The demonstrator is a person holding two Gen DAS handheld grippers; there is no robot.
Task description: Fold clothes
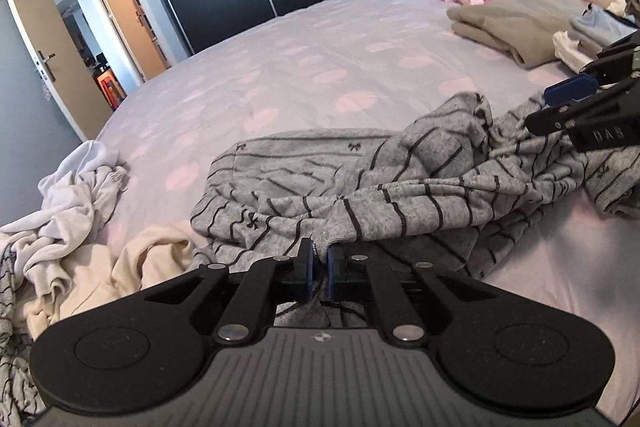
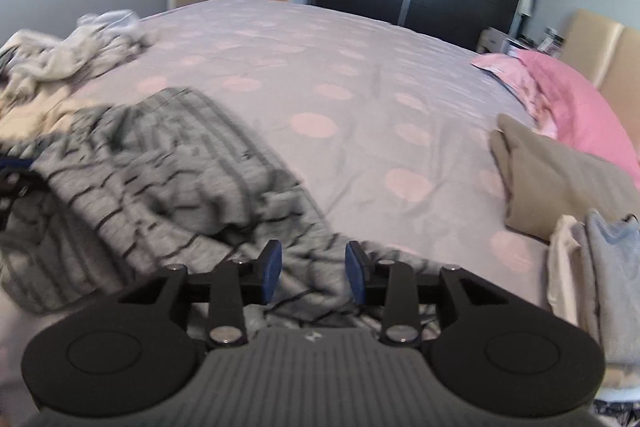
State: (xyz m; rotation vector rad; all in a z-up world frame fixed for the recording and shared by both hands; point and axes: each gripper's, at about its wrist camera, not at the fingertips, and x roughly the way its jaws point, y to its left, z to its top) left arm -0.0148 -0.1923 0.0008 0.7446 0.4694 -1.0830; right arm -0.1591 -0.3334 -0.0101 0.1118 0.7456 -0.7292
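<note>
Nearby, left gripper [image 1: 319,269] pinches striped garment [image 1: 360,187]; right gripper [image 2: 314,271] gapes, empty; white pile [image 1: 76,211] alongside.

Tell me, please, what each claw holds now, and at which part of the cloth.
The left claw pinches an edge of the grey striped garment. The right claw is open over the same garment and holds nothing.

Each black claw [image 1: 319,265] [image 2: 314,269] has blue pads, silver screws and a ribbed grey body.
</note>
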